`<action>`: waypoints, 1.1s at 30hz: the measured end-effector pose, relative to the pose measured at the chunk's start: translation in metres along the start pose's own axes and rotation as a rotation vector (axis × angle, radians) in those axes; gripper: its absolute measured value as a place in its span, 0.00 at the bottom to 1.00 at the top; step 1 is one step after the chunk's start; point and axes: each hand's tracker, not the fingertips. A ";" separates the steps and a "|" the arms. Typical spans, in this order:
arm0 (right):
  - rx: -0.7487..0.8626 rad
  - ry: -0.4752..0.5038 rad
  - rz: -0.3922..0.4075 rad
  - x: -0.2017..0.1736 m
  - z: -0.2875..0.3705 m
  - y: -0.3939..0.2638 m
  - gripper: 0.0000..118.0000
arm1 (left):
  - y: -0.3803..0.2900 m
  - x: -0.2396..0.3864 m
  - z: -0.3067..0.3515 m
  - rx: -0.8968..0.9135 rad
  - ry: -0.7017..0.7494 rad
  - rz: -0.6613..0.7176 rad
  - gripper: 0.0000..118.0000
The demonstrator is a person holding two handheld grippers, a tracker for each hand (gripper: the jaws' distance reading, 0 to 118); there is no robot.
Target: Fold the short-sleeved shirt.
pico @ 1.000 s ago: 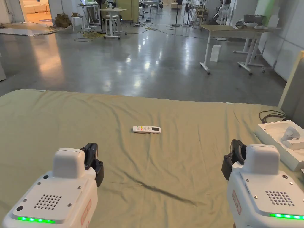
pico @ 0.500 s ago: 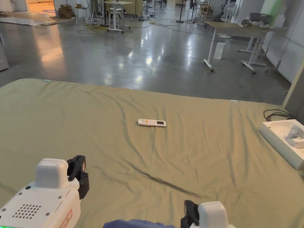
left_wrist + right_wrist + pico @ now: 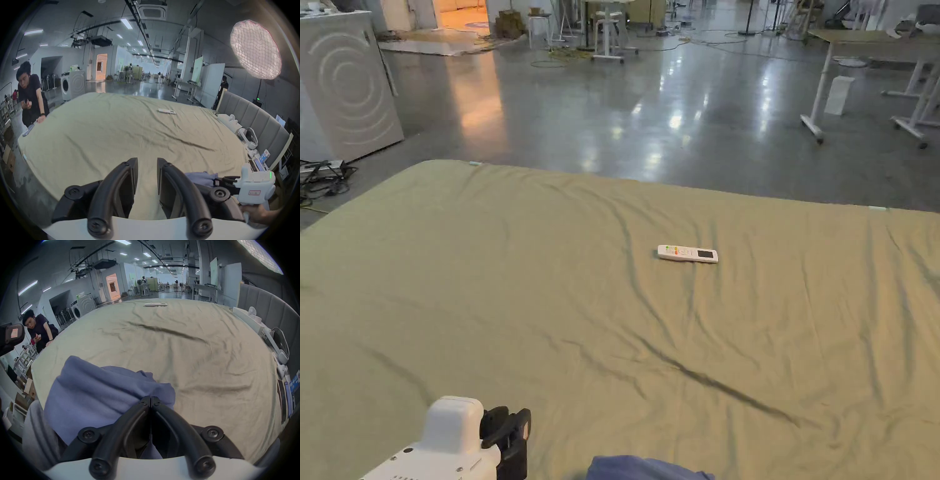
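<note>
The blue short-sleeved shirt (image 3: 103,391) lies bunched at the near edge of the bed (image 3: 487,281), which is covered with a wrinkled olive-green sheet. In the right gripper view the right hand-held gripper (image 3: 151,400) has its two black jaws pressed together at the tips, with a fold of the shirt pinched between them — the cloth mounds up to the left of the jaws and hangs below them. In the head view a small part of the shirt (image 3: 640,469) shows at the near edge, just right of the left hand-held gripper (image 3: 509,437).

The left hand-held gripper (image 3: 147,175) stands released, its jaws apart with bare sheet between them; it holds nothing and hovers over the near left part of the bed. From its camera the right hand-held gripper (image 3: 225,181) appears to the right, at the shirt (image 3: 201,177).

A white remote control (image 3: 687,253) lies well apart from the shirt, toward the far middle of the bed. A person (image 3: 31,97) leans on the bed's far left corner — one hand on the sheet. A white washing machine (image 3: 347,81) stands on the floor beyond that corner.
</note>
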 end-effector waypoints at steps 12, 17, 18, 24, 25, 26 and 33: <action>-0.024 0.028 -0.026 0.012 0.000 0.005 0.01 | -0.007 -0.053 -0.072 -0.405 -0.371 0.312 0.43; -0.026 0.033 -0.030 0.013 0.000 0.005 0.01 | -0.024 -0.079 -0.112 -0.547 -0.520 0.464 0.42; -0.025 0.033 -0.029 0.013 0.000 0.004 0.01 | -0.029 -0.084 -0.121 -0.574 -0.547 0.507 0.43; -0.024 0.034 -0.024 0.014 0.000 0.003 0.01 | -0.050 -0.078 -0.146 -0.719 -0.674 0.576 0.43; -0.025 0.034 -0.024 0.015 0.000 0.003 0.01 | -0.052 -0.077 -0.149 -0.719 -0.682 0.572 0.43; -0.025 0.033 -0.024 0.015 0.000 0.003 0.01 | -0.054 -0.076 -0.151 -0.721 -0.676 0.569 0.43; -0.027 0.022 -0.020 0.014 -0.001 0.003 0.01 | -0.063 -0.073 -0.166 -0.730 -0.747 0.595 0.43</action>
